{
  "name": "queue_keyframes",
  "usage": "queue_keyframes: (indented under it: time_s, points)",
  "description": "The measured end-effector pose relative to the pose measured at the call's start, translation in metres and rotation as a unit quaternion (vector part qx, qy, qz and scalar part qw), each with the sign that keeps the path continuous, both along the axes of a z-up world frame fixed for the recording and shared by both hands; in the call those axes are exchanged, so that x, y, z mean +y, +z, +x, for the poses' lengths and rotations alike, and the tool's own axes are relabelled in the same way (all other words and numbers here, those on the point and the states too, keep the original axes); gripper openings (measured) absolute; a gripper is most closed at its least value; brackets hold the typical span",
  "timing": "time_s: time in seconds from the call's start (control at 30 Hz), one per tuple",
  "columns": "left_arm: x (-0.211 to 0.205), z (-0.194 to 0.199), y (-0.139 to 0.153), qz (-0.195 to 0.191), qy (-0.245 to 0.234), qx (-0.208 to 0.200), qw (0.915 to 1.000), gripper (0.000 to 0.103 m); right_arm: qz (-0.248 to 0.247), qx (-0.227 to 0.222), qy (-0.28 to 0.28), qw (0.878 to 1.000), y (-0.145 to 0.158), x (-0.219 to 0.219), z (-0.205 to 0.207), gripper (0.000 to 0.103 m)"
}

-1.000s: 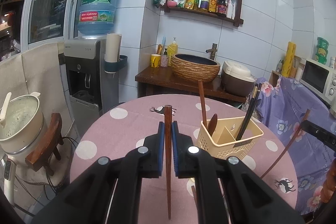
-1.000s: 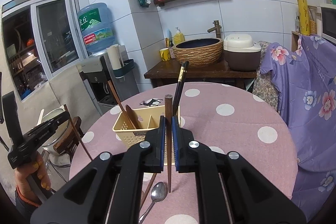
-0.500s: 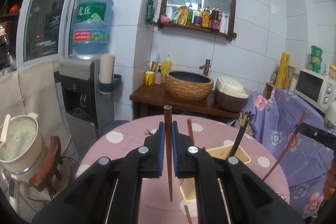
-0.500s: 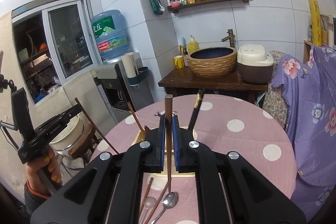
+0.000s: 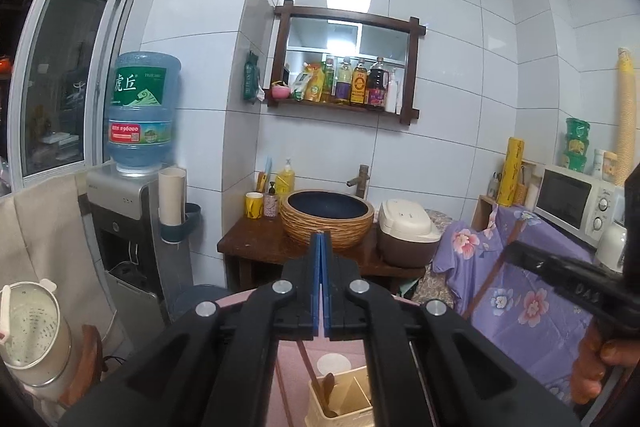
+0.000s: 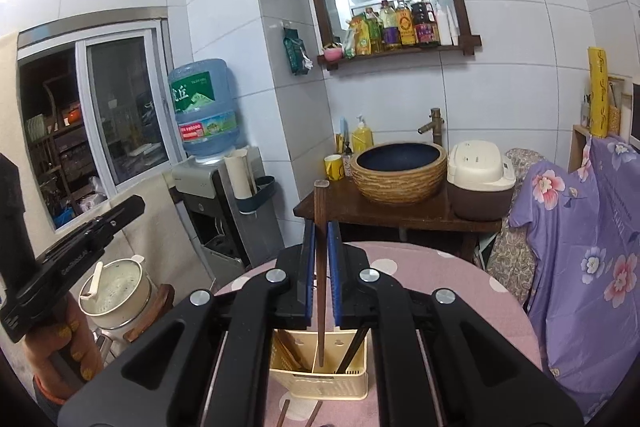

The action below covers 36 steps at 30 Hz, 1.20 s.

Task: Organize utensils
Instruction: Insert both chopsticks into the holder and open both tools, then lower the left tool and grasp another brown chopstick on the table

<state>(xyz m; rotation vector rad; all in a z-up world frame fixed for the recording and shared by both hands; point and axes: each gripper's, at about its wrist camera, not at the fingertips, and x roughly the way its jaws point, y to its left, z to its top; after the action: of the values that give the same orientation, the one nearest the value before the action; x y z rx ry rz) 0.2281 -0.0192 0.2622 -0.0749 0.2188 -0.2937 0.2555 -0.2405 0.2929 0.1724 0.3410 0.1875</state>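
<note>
Two views. Left wrist: left tool (image 5: 321,239) closed, blue pads touching, nothing between; cream utensil holder (image 5: 344,401) below, wooden spoon (image 5: 328,393) inside. Right wrist: right tool (image 6: 321,229) grips brown chopstick (image 6: 320,267) upright, lower tip inside holder's middle compartment; holder sits on pink counter (image 6: 448,283), open cloth to holder's right.

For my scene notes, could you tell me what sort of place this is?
Probably a home kitchen-dining corner: a water dispenser, a rice cooker beside a basin sink, and condiment bottles on a wall shelf.
</note>
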Motion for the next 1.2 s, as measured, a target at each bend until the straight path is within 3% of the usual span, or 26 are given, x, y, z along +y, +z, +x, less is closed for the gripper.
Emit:
queue_keyframes:
  time_s: [0.07, 0.1, 0.3, 0.53, 0.6, 0.67, 0.73, 0.93, 1.07, 1.2]
  points:
    - [0.002, 0.004, -0.012, 0.005, 0.009, 0.006, 0.9999, 0.002, 0.001, 0.006, -0.003, 1.000, -0.010, -0.001, 0.004, 0.007]
    - [0.004, 0.008, -0.020, 0.011, 0.015, 0.015, 0.9997, 0.002, 0.000, 0.003, -0.004, 1.000, -0.014, -0.002, 0.004, 0.001]
    - [0.038, 0.040, -0.074, -0.010, 0.044, 0.098, 0.9941, 0.002, 0.003, 0.004, -0.005, 1.000, -0.017, -0.005, 0.012, 0.001]
    - [0.043, 0.057, -0.123, 0.009, 0.051, 0.153, 0.9870, 0.004, -0.016, 0.006, -0.004, 1.000, -0.031, 0.005, 0.015, 0.001]
    - [0.042, 0.064, -0.137, 0.016, 0.046, 0.175, 0.9834, 0.013, -0.022, 0.009, -0.004, 1.000, -0.039, 0.007, 0.015, 0.001]
    - [0.041, 0.070, -0.153, 0.018, 0.042, 0.196, 0.9795, 0.044, -0.020, 0.014, -0.001, 1.000, -0.046, 0.007, 0.014, 0.001]
    - [0.041, 0.075, -0.169, 0.017, 0.039, 0.217, 0.9752, 0.052, -0.018, 0.015, -0.001, 1.000, -0.053, 0.006, 0.011, 0.001]
    - [0.024, 0.090, -0.226, 0.066, 0.015, 0.291, 0.9545, 0.052, -0.011, 0.026, -0.003, 1.000, -0.081, -0.001, 0.001, 0.001]
    - [0.021, 0.106, -0.257, 0.062, 0.006, 0.326, 0.9433, 0.052, 0.006, 0.044, -0.010, 0.999, -0.101, -0.010, 0.000, 0.001]
    - [0.016, 0.122, -0.276, 0.070, 0.004, 0.341, 0.9373, 0.047, 0.017, 0.068, -0.022, 0.997, -0.123, -0.023, -0.001, 0.001]
